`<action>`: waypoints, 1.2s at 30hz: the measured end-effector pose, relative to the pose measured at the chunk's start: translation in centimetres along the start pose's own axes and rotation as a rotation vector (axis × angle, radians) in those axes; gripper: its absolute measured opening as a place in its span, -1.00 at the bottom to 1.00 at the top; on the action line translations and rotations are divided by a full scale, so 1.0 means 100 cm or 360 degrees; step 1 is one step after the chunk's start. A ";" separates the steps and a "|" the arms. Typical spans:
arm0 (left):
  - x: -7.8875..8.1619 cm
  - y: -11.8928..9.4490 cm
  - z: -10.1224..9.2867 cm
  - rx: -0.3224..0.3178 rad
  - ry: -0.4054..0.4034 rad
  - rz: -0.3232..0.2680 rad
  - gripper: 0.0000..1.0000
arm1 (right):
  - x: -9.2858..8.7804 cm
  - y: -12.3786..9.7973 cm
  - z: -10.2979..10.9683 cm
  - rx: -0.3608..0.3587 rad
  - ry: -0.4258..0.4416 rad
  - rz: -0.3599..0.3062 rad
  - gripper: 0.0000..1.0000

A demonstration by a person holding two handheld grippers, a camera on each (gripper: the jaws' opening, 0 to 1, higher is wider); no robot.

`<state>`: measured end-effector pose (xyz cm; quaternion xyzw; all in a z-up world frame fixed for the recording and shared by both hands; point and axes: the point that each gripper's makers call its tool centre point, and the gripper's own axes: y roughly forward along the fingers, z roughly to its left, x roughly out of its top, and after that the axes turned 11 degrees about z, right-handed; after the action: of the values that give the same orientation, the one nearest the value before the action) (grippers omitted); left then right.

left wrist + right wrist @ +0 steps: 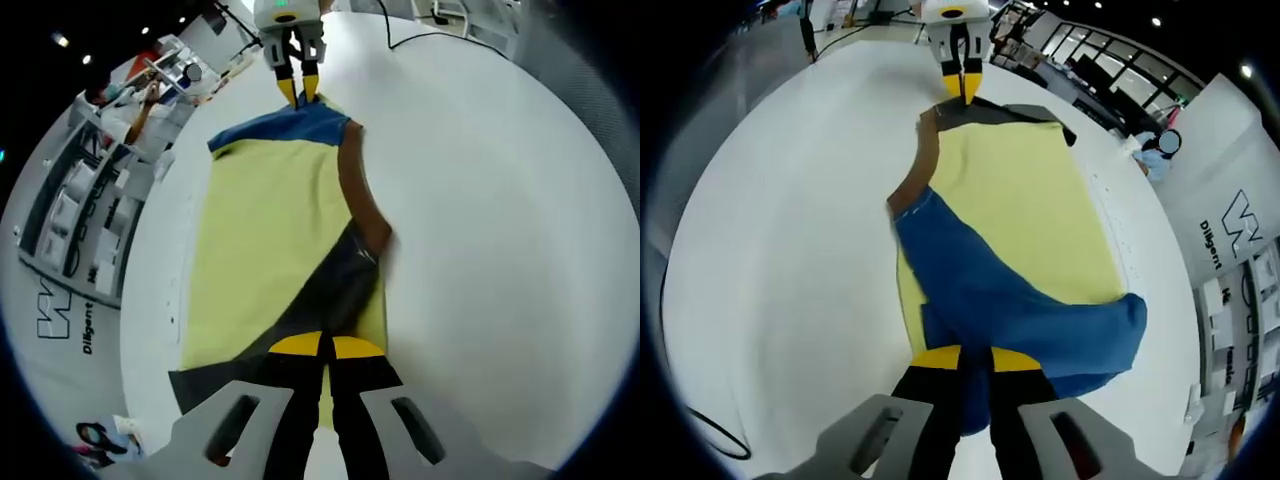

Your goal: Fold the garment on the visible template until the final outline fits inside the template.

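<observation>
Mid-fold: the garment [990,280] is pinched at opposite ends over the yellow template [270,230] by left tool [325,350] and right tool [975,360]; its edge must next be laid inside.

Garment [290,230] lies flat on the table [500,200], stretched between the two grippers. Left gripper [327,347] sits at one end, right gripper [975,352] at the opposite end. A cable [700,440] lies on the table well apart from the garment.
</observation>
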<state>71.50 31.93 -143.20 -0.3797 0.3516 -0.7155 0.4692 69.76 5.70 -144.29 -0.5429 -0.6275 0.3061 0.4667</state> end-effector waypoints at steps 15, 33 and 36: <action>-0.001 -0.003 0.004 0.0003 -0.0048 -0.0008 -0.89 | 0.001 0.002 -0.001 -0.0012 -0.0069 0.0018 -0.98; -0.001 -0.011 0.006 0.0015 -0.0074 -0.0012 -0.89 | 0.000 0.001 0.002 0.0038 -0.0140 0.0036 -1.00; -0.001 -0.013 0.007 0.0017 -0.0077 -0.0013 -0.89 | 0.001 0.001 0.000 0.0040 -0.0129 0.0026 -1.00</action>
<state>71.66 32.32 -141.79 -0.3959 0.3347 -0.7100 0.4766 69.84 5.78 -144.32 -0.5292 -0.6377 0.3394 0.4450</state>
